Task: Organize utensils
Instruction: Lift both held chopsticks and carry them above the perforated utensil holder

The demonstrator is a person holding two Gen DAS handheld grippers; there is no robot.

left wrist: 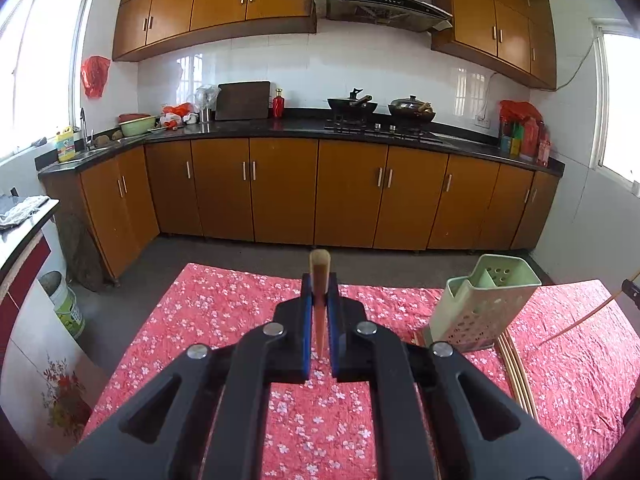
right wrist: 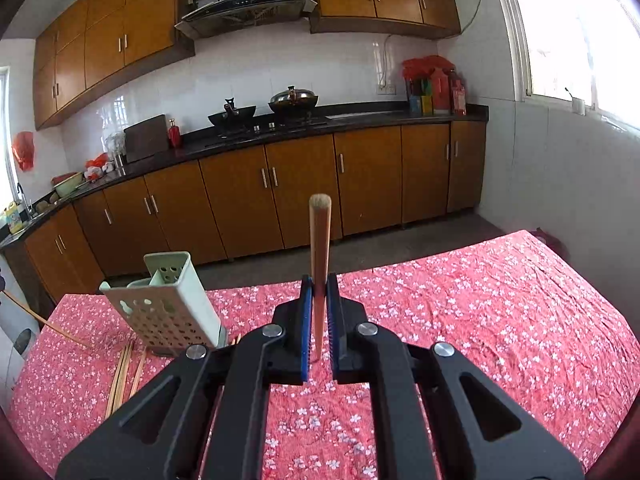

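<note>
My left gripper [left wrist: 319,294] is shut on a wooden chopstick [left wrist: 319,276] that points forward above the table. My right gripper [right wrist: 319,290] is shut on another wooden chopstick [right wrist: 320,240], which sticks out further. A pale green perforated utensil holder [left wrist: 482,304] stands on the red floral tablecloth [left wrist: 224,312], right of my left gripper; in the right wrist view the holder [right wrist: 168,308] is left of my right gripper. Several loose chopsticks [left wrist: 516,372] lie beside its base, also shown in the right wrist view [right wrist: 122,372]. The right-hand chopstick [left wrist: 576,322] shows at the left view's right edge.
The table's far edge drops to a grey floor before brown kitchen cabinets [left wrist: 320,192]. A bucket [left wrist: 66,304] stands on the floor at the left. The black counter carries woks [left wrist: 354,104], a cutting board and bottles.
</note>
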